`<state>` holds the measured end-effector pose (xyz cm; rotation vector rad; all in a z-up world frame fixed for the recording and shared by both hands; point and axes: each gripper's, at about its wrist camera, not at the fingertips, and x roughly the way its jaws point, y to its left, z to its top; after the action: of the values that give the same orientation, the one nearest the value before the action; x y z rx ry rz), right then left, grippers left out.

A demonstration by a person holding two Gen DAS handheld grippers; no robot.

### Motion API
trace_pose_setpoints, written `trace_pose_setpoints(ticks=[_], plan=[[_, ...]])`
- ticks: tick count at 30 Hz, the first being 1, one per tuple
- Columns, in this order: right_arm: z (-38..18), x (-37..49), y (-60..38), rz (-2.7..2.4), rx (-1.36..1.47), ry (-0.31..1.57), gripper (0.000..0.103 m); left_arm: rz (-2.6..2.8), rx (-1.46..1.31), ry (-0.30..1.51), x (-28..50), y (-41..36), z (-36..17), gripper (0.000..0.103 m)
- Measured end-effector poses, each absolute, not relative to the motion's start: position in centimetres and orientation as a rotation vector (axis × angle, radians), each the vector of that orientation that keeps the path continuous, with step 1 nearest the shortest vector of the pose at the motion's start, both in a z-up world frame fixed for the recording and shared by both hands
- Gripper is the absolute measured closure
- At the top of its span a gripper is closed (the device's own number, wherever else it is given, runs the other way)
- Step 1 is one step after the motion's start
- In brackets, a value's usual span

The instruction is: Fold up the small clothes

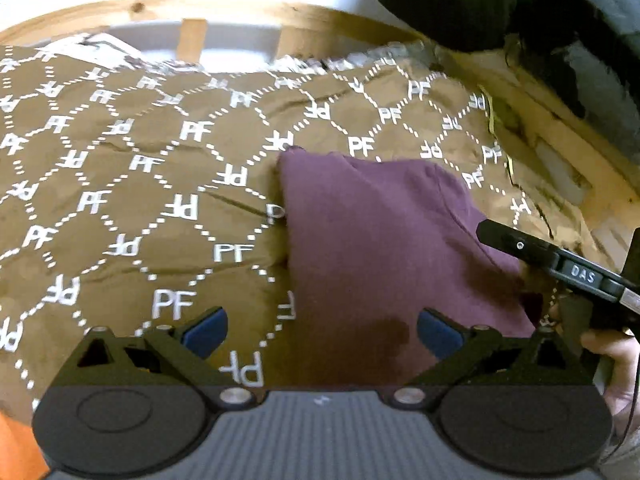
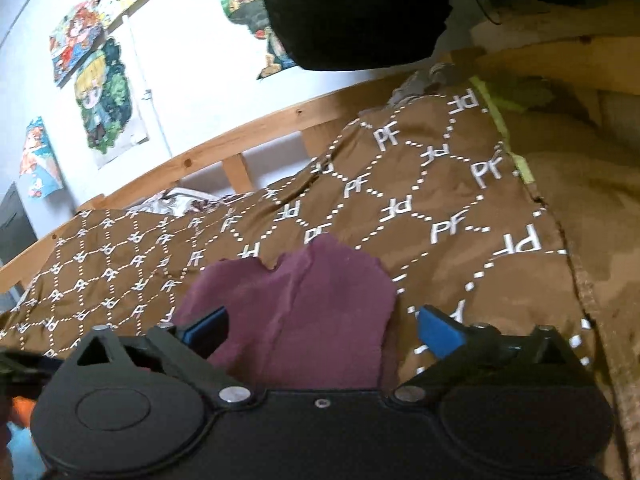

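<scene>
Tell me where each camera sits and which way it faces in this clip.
Left wrist: sits on the left gripper, facing forward and down over the maroon garment on the brown PF-print bedspread; its open blue-padded fingers, the right gripper and a hand show.
Right wrist: sits on the right gripper, facing across the garment toward the wooden bed rail and wall posters; only its open fingers show.
Shared: garment, bedspread, rail.

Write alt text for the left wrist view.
A maroon fabric garment lies on a brown bedspread printed with white PF lettering, ahead of the open left gripper. The right gripper's black finger reaches in from the right, over the garment's edge.
</scene>
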<state>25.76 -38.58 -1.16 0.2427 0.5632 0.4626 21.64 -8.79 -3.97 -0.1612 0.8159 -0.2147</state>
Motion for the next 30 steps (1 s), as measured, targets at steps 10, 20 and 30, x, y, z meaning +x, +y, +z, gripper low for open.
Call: trace_pose_setpoints(ticks=[10,20,30], plan=[[-2.5,26.5,-38.2,0.455,0.193,0.625,0.001,-0.267,-0.139,0.869,23.5,-9.7,-6.3,0.001],[-2.7,26.1,-38.2,0.438,0.196,0.611,0.004,-0.288,-0.281,0.905,23.7,-7.8,-8.5,0.0],[-2.7,26.4,-38.0,0.443,0.223,0.642,0.014,-0.339,-0.284,0.932,24.7,-7.4,-8.4,0.0]])
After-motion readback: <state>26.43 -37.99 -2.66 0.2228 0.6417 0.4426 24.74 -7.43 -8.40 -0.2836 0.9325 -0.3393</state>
